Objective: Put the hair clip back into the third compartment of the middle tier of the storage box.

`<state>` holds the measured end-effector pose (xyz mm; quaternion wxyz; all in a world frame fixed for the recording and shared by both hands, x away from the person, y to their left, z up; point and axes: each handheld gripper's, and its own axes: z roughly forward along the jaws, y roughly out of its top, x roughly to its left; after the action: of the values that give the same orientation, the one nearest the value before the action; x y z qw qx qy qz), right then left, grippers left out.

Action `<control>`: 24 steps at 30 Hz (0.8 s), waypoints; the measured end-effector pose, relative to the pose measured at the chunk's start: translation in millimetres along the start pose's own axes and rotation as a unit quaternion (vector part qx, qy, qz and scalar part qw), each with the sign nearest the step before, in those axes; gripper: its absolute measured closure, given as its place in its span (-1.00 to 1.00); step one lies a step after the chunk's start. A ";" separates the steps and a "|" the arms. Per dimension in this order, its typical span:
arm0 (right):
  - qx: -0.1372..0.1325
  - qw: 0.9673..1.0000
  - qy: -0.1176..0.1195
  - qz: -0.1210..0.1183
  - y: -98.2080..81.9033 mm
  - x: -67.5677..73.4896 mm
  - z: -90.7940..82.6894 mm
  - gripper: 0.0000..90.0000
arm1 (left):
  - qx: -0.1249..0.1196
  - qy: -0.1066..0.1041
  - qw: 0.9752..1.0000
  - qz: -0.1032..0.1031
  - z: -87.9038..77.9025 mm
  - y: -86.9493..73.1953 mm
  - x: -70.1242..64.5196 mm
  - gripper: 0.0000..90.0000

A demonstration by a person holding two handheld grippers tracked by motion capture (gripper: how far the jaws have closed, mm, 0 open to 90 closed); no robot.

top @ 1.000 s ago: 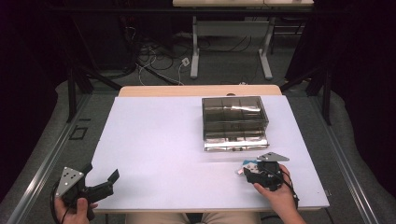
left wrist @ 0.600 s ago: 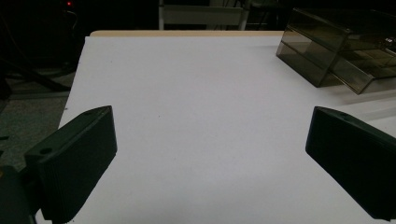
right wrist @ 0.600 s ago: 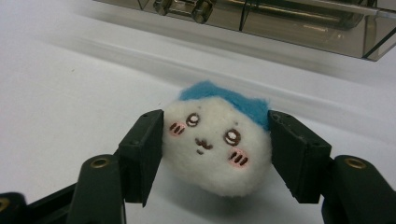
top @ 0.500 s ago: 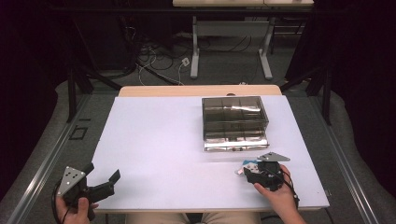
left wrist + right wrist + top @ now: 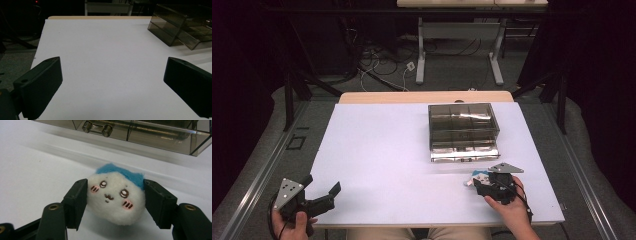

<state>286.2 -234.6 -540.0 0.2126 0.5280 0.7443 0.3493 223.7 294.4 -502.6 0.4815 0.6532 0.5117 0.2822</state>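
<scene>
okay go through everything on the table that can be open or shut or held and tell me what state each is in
Left gripper: open, jaws wide apart, nothing between them.
Right gripper: shut on the plush toy.
Plush toy: held between the jaws, face toward the camera.
Drawer box: bottom drawer looks slightly pulled out.

White plush toy with blue top, pink striped cheeks, brown eyes. Smoky translucent drawer box on white table. Black jaws, grey plate.
</scene>
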 end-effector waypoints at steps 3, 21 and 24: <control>-0.004 1.000 -0.001 0.001 0.9 -0.2 -1.6 -0.14 | -0.005 0.002 1.000 -0.001 0.6 -0.3 -0.3 -0.95; -0.055 0.998 -0.006 0.002 10.4 -0.8 -18.5 -0.12 | -0.006 0.003 1.000 -0.003 0.7 -0.4 -0.4 -0.95; -0.063 0.998 -0.007 0.005 12.1 -1.4 -21.1 -0.11 | -0.007 0.004 1.000 -0.003 0.9 -0.5 -0.4 -0.95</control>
<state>280.0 -239.8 -517.0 0.2494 0.5198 0.7164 0.3929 224.1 293.7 -503.3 0.4848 0.6471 0.5138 0.2866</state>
